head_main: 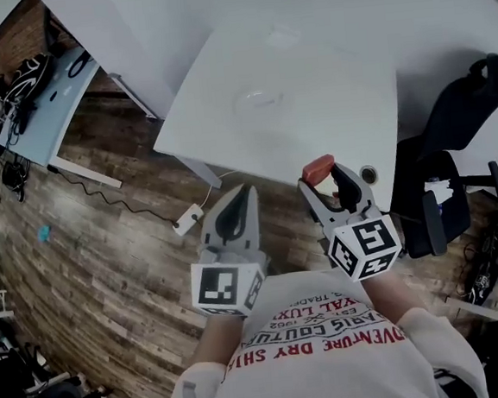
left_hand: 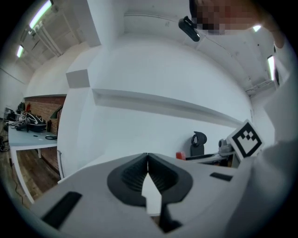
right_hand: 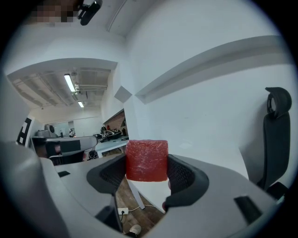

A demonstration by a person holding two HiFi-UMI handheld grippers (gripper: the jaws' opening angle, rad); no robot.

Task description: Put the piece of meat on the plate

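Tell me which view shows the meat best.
The right gripper view: the piece of meat sits large and sharp, clamped in the right claw. The head view shows only its red end; the left gripper view, a far red speck.

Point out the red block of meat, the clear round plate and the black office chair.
Red block of meat [right_hand: 146, 160]: right gripper view, its front face.
Clear round plate [head_main: 258, 99]: head view, its bare middle.
Black office chair [head_main: 458, 115]: head view, its backrest.
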